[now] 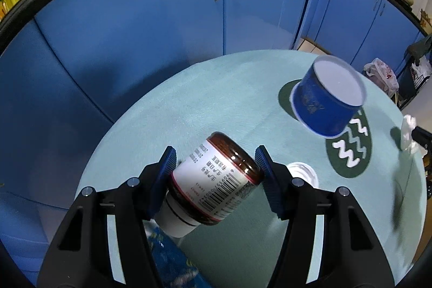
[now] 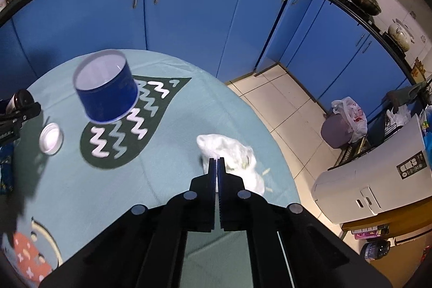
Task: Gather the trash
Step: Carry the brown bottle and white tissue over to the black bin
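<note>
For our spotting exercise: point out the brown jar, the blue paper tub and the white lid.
brown jar (image 1: pixel 216 180), left wrist view, label.
blue paper tub (image 2: pixel 108 99), right wrist view, side wall.
white lid (image 2: pixel 50 138), right wrist view, centre.

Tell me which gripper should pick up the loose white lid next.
Neither is free, but left is nearer. The white lid lies just beside the left gripper, which is shut on the brown jar. The right gripper pinches the crumpled tissue, farther off.

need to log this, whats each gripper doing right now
left gripper: closed on the brown jar.
right gripper: shut, pinching the white tissue.
</note>
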